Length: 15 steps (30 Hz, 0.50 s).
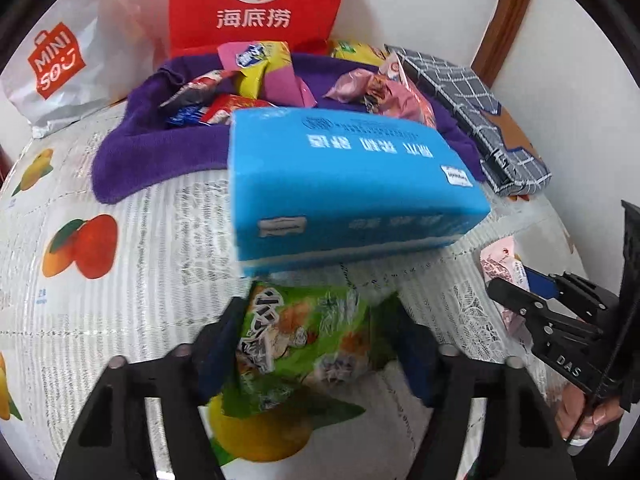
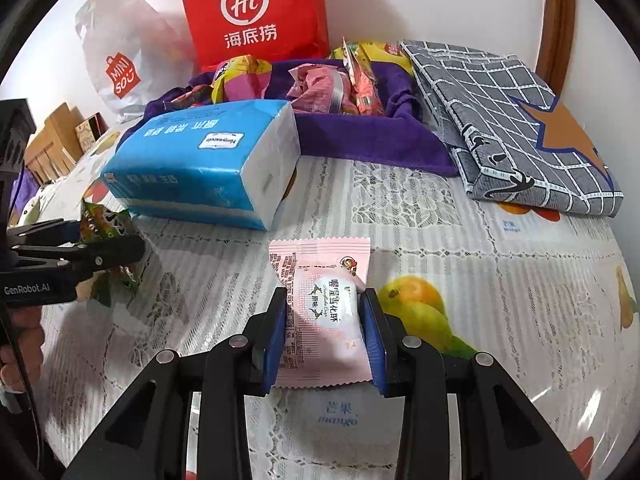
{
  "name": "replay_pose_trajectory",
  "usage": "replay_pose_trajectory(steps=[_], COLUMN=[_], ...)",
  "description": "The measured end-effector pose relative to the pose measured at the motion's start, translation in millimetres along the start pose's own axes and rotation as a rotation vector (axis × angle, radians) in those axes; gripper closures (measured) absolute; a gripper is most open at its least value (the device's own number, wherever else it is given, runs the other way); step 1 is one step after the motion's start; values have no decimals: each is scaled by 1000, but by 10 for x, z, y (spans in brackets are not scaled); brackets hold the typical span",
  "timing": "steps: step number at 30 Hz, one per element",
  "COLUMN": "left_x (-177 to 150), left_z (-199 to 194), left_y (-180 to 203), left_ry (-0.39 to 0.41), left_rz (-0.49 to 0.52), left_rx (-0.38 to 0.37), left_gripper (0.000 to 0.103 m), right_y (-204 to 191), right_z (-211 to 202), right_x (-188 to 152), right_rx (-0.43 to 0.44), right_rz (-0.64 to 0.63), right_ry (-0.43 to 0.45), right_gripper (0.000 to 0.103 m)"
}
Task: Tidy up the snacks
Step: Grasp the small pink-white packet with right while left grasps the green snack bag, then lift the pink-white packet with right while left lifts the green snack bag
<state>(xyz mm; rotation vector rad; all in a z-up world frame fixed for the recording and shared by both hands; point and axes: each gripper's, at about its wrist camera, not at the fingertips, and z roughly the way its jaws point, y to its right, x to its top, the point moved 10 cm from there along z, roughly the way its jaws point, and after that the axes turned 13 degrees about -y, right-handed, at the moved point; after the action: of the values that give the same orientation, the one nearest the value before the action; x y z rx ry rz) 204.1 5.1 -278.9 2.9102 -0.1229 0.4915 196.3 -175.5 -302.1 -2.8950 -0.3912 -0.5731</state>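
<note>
Two tools are both loaded: the left tool (image 1: 316, 344) clamps a green snack bag (image 1: 308, 340) above the counter (image 2: 500, 280), the right tool (image 2: 325, 320) grips a pink snack packet (image 2: 320, 304). Behind the blue tissue pack (image 2: 200, 160), a purple cloth basket (image 2: 360, 136) holds several wrapped snacks (image 2: 320, 88).

A big blue tissue pack (image 2: 204, 160) lies ahead of the jaws. Behind it sits a purple cloth (image 2: 360, 136). A red bag (image 2: 256, 16) and a white bag (image 2: 120, 56) stand farther back. A gray checked cloth (image 2: 512, 120) lies ahead to the right.
</note>
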Motion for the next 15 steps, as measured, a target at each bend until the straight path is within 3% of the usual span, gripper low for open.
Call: replay_pose_trajectory(steps=[5,9,15], left_x=[-36,-34,-13], left_z=[-41,-61,-54], left_y=[-229,-281,-304], left_ry=[16,62,130], left_rz=[-31,-53,-60], left_rx=[39,23,81], left_gripper=[45,45,45], right_y=[-31,-31,-30], right_z=[28,49,80], right_x=[74,116,135], right_rx=[-18,-34,-39], right_rz=[-1,9,12], right_ry=[16,50,54], right_gripper=[67,66,65])
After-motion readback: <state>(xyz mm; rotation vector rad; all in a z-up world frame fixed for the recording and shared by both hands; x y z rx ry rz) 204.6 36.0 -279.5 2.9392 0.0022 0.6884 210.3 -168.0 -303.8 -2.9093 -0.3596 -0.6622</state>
